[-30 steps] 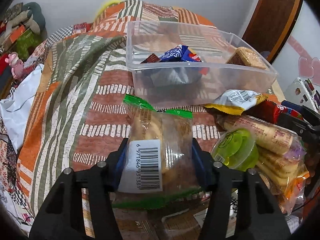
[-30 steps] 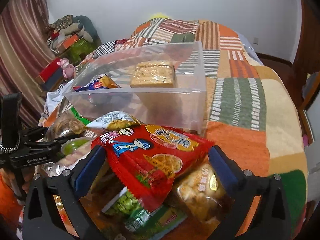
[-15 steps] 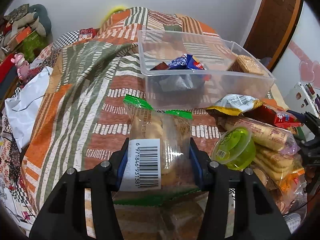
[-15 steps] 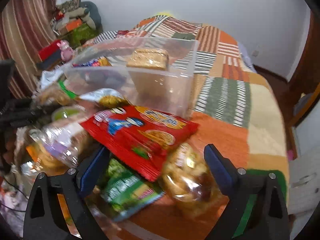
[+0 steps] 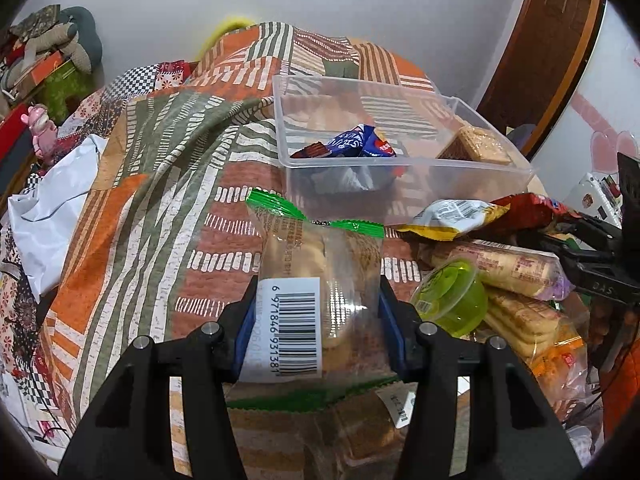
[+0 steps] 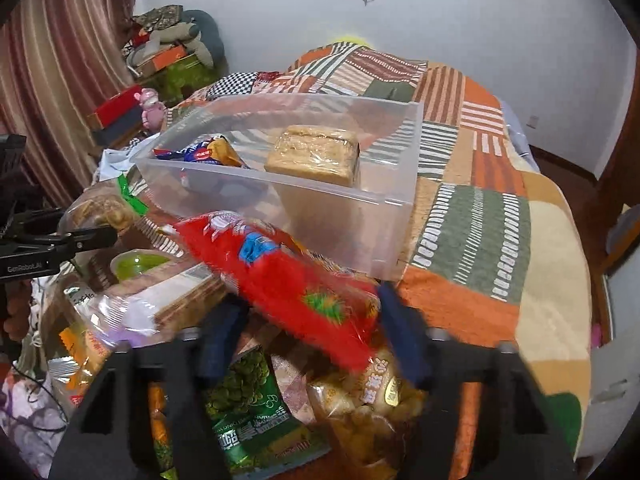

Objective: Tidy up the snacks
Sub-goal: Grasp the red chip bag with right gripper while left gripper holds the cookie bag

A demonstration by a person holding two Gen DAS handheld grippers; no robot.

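- Left gripper [image 5: 316, 324] pinches a clear biscuit pack [image 5: 312, 280] between its blue pads, held above the quilt [image 5: 160, 200], short of the bin [image 5: 400, 184]
- Right gripper [image 6: 312, 332] clamps a red bag [image 6: 288, 280], blurred, over the snack pile near the bin's front wall
- Bin holds a blue pack [image 5: 352, 146] and a wrapped cake [image 6: 316, 154]

Ahead of the left gripper [image 5: 316, 320], bare quilt [image 5: 132, 216] lies open up to the clear bin [image 5: 400, 184]. To its right, a jelly cup [image 5: 452, 300] and biscuit packs [image 5: 516, 268] crowd the way.
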